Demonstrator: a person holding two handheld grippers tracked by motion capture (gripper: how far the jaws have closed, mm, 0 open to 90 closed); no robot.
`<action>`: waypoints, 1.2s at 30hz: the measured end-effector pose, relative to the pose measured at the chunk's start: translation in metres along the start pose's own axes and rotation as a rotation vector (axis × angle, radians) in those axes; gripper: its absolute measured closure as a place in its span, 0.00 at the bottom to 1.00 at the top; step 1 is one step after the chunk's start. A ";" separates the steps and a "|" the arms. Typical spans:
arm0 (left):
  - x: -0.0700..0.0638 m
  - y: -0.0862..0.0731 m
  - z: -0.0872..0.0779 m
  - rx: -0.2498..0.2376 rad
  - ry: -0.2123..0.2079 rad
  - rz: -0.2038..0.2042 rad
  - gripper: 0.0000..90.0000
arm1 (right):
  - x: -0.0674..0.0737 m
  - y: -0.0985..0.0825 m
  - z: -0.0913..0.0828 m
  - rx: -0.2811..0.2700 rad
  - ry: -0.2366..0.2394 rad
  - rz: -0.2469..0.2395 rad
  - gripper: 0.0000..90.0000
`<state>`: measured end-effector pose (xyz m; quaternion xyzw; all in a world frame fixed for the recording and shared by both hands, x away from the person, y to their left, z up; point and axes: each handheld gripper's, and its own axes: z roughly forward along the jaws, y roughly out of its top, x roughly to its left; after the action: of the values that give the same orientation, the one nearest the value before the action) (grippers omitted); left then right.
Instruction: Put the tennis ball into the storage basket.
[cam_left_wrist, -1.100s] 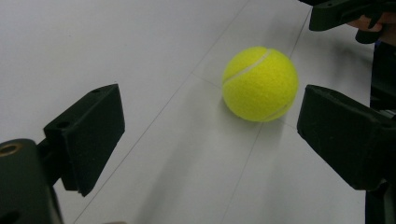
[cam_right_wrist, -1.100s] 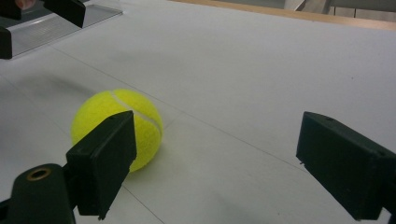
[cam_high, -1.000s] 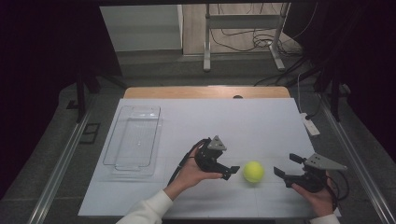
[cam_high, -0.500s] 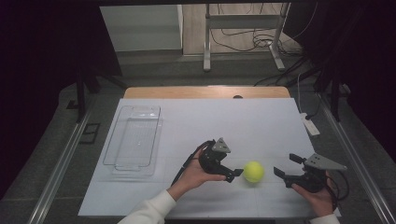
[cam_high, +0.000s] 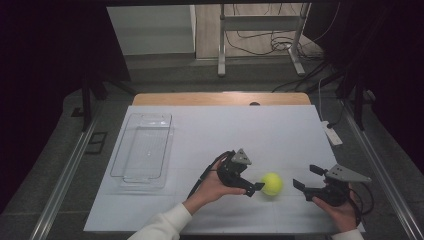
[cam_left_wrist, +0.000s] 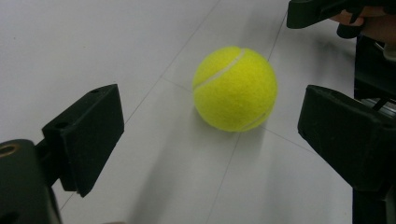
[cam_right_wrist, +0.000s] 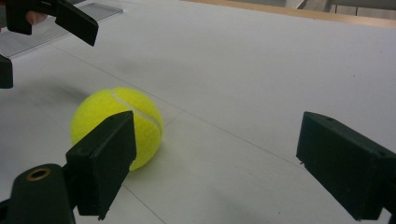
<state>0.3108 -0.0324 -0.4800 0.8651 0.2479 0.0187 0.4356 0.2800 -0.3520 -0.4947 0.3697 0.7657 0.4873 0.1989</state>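
The left hand-held gripper (cam_high: 256, 186) stands wide, just beside the tennis ball (cam_high: 271, 184) on the tabletop (cam_high: 225, 130). The right hand-held gripper (cam_high: 306, 177) is wide too, near it.

From my seat I see a clear plastic tray (cam_high: 142, 152) lying on the left part of the white tabletop (cam_high: 260, 132), its long side running away from me, with nothing inside it. A strip of bare wood (cam_high: 220, 98) shows along the tabletop's far edge. A small white device (cam_high: 332, 133) sits at the right edge. Beyond the tabletop, a metal stand (cam_high: 260, 37) rises from the floor, with dark cables (cam_high: 260, 47) strewn around its feet.
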 end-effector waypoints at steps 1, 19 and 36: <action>0.000 0.000 0.001 -0.001 -0.001 -0.003 0.09 | 0.000 0.000 0.000 0.000 0.000 0.001 0.14; -0.001 0.004 0.016 0.010 -0.025 -0.009 0.08 | -0.001 0.000 0.000 0.003 -0.002 0.001 0.14; -0.002 0.007 0.035 0.034 -0.075 -0.021 0.06 | -0.001 0.000 0.000 0.004 -0.003 0.002 0.14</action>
<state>0.3206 -0.0623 -0.4961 0.8698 0.2408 -0.0222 0.4301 0.2806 -0.3529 -0.4951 0.3717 0.7658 0.4856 0.1989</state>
